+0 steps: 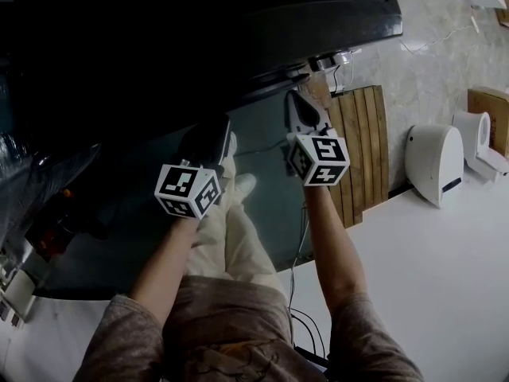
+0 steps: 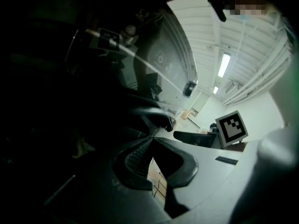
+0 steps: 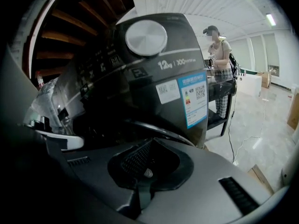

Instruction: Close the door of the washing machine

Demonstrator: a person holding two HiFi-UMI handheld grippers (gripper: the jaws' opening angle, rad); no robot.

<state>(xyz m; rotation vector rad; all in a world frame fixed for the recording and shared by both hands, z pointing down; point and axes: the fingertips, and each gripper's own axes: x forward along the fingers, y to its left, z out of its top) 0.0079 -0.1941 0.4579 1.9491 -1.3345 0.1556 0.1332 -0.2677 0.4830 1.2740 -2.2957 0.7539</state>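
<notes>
Washer door is my best guess for the curved glossy panel just ahead of and above the left tool tips. It's really dark in there, so I can't tell if it's swung out or latched.

Left tool is clenched with nothing in it. Same for the right tool: tips pressed together, empty. That makes sense to me, since you don't grab a door to shut it, you shove it. Closed tips give a solid blunt nose for pushing.

Right tool is parked right up against the washing machine front, with the knob and blue sticker above its tips. From the head view both tools sit side by side, pointed at the machine.

A person stands well beyond the right tool, off to its right and out of the way.
</notes>
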